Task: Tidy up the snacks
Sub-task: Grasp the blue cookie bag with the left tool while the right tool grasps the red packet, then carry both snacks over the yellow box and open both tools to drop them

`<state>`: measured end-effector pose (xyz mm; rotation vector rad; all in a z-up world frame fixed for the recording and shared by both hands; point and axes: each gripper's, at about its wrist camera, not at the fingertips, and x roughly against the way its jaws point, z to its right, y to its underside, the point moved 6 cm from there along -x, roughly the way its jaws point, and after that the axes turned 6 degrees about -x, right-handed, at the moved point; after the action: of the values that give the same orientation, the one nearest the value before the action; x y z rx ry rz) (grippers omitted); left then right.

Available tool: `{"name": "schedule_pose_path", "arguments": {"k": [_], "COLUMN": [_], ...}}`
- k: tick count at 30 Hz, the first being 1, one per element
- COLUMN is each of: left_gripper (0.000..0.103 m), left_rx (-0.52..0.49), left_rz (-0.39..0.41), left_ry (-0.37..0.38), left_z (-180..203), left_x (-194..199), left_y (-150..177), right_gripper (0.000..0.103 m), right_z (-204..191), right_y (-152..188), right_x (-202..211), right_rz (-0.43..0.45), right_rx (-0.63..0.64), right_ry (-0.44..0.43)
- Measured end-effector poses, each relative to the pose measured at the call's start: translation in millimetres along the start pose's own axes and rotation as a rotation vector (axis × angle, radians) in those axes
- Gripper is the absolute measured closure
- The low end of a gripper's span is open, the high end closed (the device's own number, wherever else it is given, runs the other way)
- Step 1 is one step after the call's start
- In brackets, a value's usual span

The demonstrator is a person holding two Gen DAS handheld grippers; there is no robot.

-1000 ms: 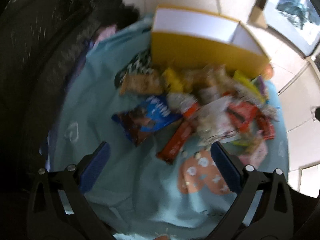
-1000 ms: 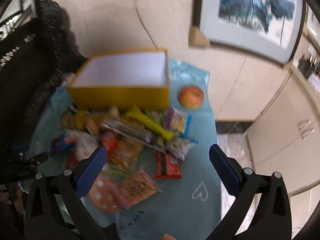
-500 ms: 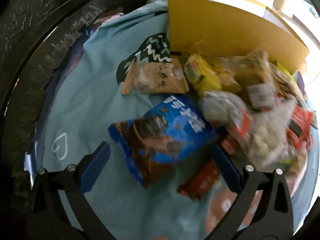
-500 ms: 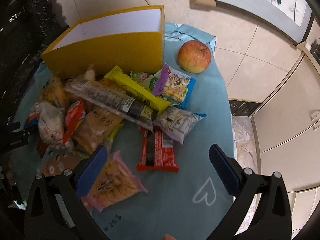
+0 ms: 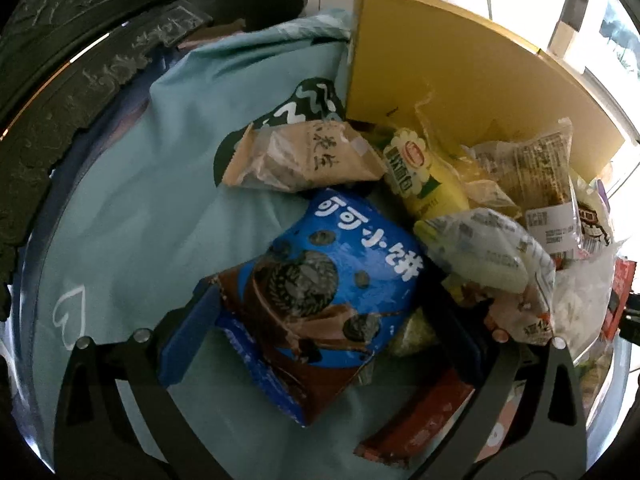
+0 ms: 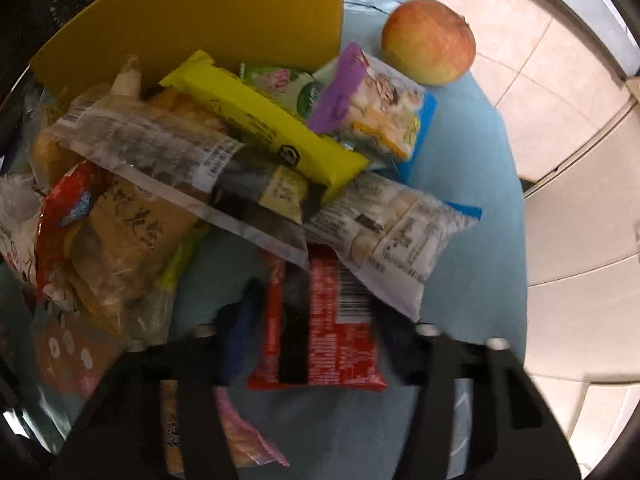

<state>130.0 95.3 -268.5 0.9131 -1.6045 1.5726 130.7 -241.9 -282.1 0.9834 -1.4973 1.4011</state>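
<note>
A pile of snack packets lies on a light blue cloth [image 5: 132,184] in front of a yellow box [image 5: 448,92]. My left gripper [image 5: 320,320] straddles a blue cookie bag [image 5: 332,280], its blue pads [image 5: 192,340] close on both sides of the bag, jaws still spread. My right gripper [image 6: 316,332] straddles a red wafer packet [image 6: 328,324], with one blue pad [image 6: 240,332] beside its left edge. The yellow box also shows in the right wrist view [image 6: 224,20].
A tan packet [image 5: 304,156], a yellow packet [image 5: 424,180] and clear wrapped snacks [image 5: 496,264] crowd the left view. A long yellow bar [image 6: 264,120], a purple packet [image 6: 372,104] and an apple [image 6: 428,40] lie in the right view. Dark carved furniture [image 5: 60,80] stands at the left.
Both grippers have dropped down and forward onto the pile. The left jaws have narrowed around the blue cookie bag; the right jaws have narrowed around the red wafer packet.
</note>
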Motion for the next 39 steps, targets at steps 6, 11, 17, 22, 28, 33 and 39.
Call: {"name": "schedule_pose_path", "arguments": {"k": [6, 11, 17, 22, 28, 33, 39], "left_gripper": [0.064, 0.072, 0.035, 0.002, 0.040, 0.051, 0.051], "left_rx": [-0.096, -0.066, -0.111, -0.172, -0.099, -0.127, -0.135], "left_rz": [0.040, 0.029, 0.060, -0.015, -0.052, 0.033, 0.115], "left_ry": [-0.025, 0.034, -0.012, -0.053, 0.051, 0.102, 0.143], "left_z": [7, -6, -3, -3, -12, 6, 14], "left_x": [16, 23, 26, -6, -4, 42, 87], "left_y": [-8, -9, -9, -14, -10, -11, -15], "right_gripper": [0.058, 0.058, 0.058, 0.058, 0.058, 0.058, 0.058], "right_z": [15, 16, 4, -7, -12, -10, -11], "right_y": [-1, 10, 20, 23, 13, 18, 16], "right_x": [17, 33, 22, 27, 34, 49, 69], "right_rz": [0.025, 0.031, 0.024, 0.027, 0.044, 0.067, 0.098], "right_rx": [-0.053, -0.059, -0.053, -0.033, -0.031, -0.043, -0.029], "right_ry": [-0.050, -0.074, -0.074, -0.079, -0.084, -0.104, -0.140]}}
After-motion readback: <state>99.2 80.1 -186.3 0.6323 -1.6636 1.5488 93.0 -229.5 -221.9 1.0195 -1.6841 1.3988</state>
